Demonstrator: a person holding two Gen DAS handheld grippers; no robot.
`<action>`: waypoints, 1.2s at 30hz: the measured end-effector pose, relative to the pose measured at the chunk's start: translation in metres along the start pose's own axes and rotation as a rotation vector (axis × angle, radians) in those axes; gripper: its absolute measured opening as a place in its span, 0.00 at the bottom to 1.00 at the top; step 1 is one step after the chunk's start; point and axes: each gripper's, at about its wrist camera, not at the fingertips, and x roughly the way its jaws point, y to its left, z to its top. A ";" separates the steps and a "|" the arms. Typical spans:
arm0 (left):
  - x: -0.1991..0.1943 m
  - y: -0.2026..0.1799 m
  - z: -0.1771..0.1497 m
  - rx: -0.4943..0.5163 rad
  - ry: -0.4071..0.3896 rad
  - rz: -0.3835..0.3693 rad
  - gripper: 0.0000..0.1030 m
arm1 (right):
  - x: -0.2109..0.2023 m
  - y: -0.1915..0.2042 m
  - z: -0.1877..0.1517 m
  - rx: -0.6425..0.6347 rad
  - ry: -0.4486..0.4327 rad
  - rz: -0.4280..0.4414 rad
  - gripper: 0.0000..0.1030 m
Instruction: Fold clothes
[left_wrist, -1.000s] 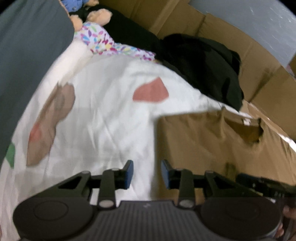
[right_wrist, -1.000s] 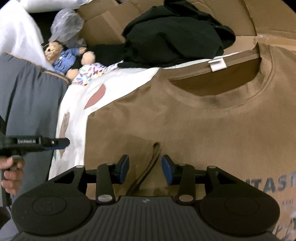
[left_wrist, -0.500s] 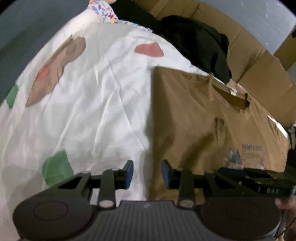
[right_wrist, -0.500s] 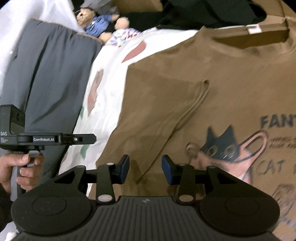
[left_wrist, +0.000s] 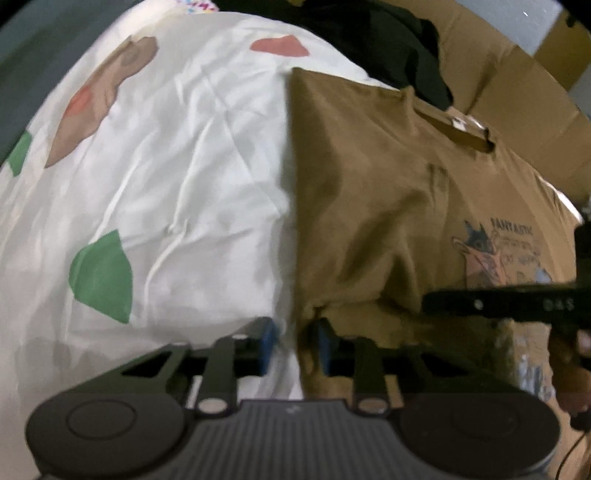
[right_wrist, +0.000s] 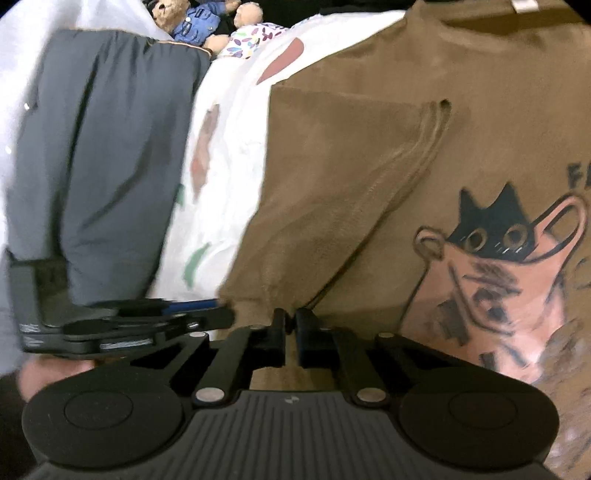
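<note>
A brown T-shirt (left_wrist: 369, 184) with a cat print (right_wrist: 498, 258) lies flat on a white patterned sheet (left_wrist: 184, 147), one sleeve folded in over its front. My left gripper (left_wrist: 295, 341) sits at the shirt's near left corner. Its jaws are closing, still apart, with the shirt's edge and a bit of sheet between them. My right gripper (right_wrist: 290, 325) is shut on the brown T-shirt (right_wrist: 369, 129) at the near hem, where the cloth bunches at its tips. From the right wrist, the left gripper (right_wrist: 225, 314) shows just left of it; in the left wrist view the right gripper (left_wrist: 428, 304) reaches in from the right.
A black garment (left_wrist: 388, 44) and cardboard panels (left_wrist: 517, 92) lie beyond the shirt's collar. Grey fabric (right_wrist: 103, 166) borders the sheet on the left, with soft toys (right_wrist: 192, 22) at its far end. A hand (right_wrist: 55, 373) holds the left gripper.
Both grippers have come down the shirt from the collar end to its near hem. The right jaws have shut on the cloth; the left jaws have narrowed around the shirt's edge.
</note>
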 end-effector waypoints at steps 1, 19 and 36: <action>-0.001 0.003 -0.001 -0.018 -0.004 -0.006 0.09 | -0.001 0.001 -0.001 -0.008 0.001 0.002 0.03; -0.029 0.006 -0.004 -0.011 -0.030 -0.014 0.14 | -0.017 0.000 0.004 -0.057 0.032 -0.083 0.12; 0.018 -0.047 0.021 0.096 -0.082 -0.156 0.14 | 0.011 0.007 0.041 -0.173 -0.050 -0.103 0.12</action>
